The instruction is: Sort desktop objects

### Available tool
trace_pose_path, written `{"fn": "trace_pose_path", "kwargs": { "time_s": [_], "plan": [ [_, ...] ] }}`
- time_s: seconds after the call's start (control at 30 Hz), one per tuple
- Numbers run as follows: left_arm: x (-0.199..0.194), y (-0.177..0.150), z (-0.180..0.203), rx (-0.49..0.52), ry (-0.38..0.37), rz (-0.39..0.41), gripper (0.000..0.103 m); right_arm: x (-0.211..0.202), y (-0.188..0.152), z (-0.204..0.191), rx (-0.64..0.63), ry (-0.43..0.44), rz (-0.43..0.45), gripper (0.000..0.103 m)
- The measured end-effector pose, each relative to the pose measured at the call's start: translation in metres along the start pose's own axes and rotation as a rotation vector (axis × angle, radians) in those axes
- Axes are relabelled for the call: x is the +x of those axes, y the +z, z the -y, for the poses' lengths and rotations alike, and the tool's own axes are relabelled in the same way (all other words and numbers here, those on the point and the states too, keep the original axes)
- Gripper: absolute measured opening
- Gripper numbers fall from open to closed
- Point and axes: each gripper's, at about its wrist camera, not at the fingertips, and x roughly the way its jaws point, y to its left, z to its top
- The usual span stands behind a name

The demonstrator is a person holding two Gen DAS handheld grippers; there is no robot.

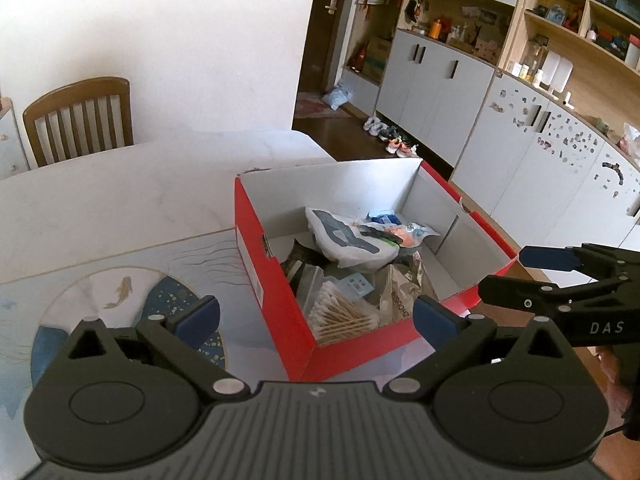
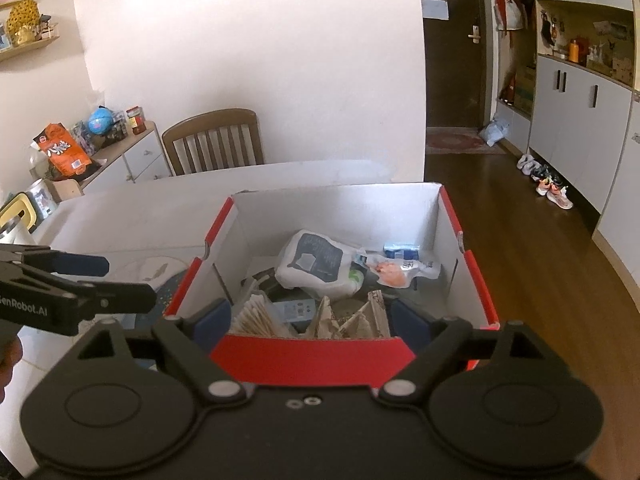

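A red shoebox [image 1: 276, 292] with white inner walls stands on the table; it also shows in the right wrist view [image 2: 312, 354]. Inside lie a white pouch [image 1: 344, 236], a bag of cotton swabs [image 1: 340, 312], a crinkled foil packet [image 1: 404, 288] and other small packets. My left gripper [image 1: 316, 314] is open and empty, fingers either side of the box's near left corner. My right gripper [image 2: 310, 322] is open and empty, fingers astride the box's near wall. The right gripper also shows at the right of the left wrist view [image 1: 508, 276].
A blue and white placemat [image 1: 120, 292] with a fish print lies under the box's left side. A wooden chair [image 1: 80, 120] stands behind the table. A low cabinet [image 2: 132, 160] with snacks stands at left. The wooden floor [image 2: 540, 264] drops away at right.
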Motion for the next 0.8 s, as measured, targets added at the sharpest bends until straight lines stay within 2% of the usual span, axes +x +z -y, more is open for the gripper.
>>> {"fn": "trace_pose_path", "kwargs": {
  "time_s": [0.43, 0.8],
  "plan": [
    [-0.003, -0.006, 0.005, 0.023, 0.062, -0.009, 0.103, -0.002, -0.010, -0.001, 0.015, 0.000, -0.024, 0.089],
    [-0.003, -0.006, 0.003, 0.042, 0.060, -0.006, 0.103, 0.000, -0.011, -0.003, 0.022, -0.002, -0.033, 0.089]
  ]
}}
